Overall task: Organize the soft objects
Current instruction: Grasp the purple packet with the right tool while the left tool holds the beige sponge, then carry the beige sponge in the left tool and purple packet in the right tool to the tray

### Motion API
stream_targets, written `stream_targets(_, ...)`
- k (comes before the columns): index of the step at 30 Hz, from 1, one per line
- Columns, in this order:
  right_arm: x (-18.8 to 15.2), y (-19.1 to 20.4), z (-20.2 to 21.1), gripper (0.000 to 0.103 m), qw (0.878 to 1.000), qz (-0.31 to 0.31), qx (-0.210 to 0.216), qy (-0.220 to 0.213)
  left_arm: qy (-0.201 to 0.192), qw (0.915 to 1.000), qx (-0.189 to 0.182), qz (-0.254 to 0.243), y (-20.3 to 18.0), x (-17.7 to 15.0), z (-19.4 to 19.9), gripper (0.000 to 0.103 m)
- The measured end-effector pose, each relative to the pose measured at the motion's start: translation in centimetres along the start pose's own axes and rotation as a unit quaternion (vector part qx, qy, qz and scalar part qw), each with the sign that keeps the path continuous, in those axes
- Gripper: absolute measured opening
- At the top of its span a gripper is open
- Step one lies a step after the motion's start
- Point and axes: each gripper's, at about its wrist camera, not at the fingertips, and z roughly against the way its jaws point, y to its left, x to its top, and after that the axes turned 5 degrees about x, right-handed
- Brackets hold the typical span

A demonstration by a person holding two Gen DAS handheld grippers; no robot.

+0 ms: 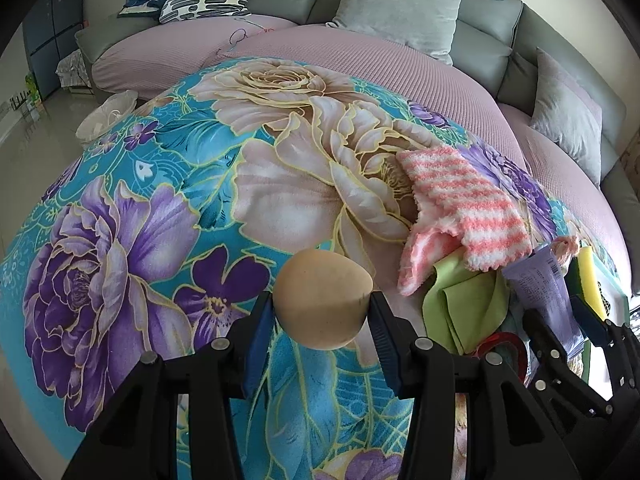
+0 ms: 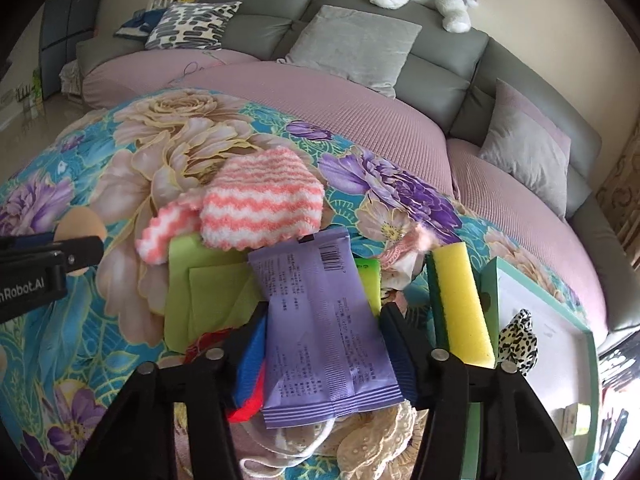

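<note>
The left gripper pinches a tan, egg-shaped foam sponge between its blue pads, above the near part of the floral-printed blanket that covers the tabletop. The pads catch the sponge only at its widest flanks, and the foam is rounded and springy, so I judge it could squirt forward out of the grip if squeezed harder or tilted.

The right gripper has its jaws around a flat purple plastic sachet with printed text and a barcode, near the right edge of the tabletop. The pads seem to touch the sachet's side edges, though I cannot tell how firmly. The film looks slick and thin, so it may buckle or slide free on lifting. A red band lies under the left pad and could be snagged along with it.

Just beyond the sachet lie a folded lime-green cloth and an upright yellow-and-green scouring sponge, which a careless sweep could topple toward the green-rimmed white tray.

Further still, a fluffy pink-and-white striped sock rests partly on the cloth, so dragging the cloth would shift it.
</note>
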Motion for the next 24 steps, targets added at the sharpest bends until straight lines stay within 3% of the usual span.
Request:
stream_targets(18,0.5,-3.1,3.4,0.057,0.996,-0.057,0.052,-0.042,-0.039,0.9990,-0.001,-0.022,-1.6,0.8,2.7,0.049)
stream_targets(24,0.4,-6.0,4.4,0.057,0.994,-0.089,0.037,-0.051,-0.052,0.9969,-0.016,-0.057,-4.5,0.9,3.6,0.049)
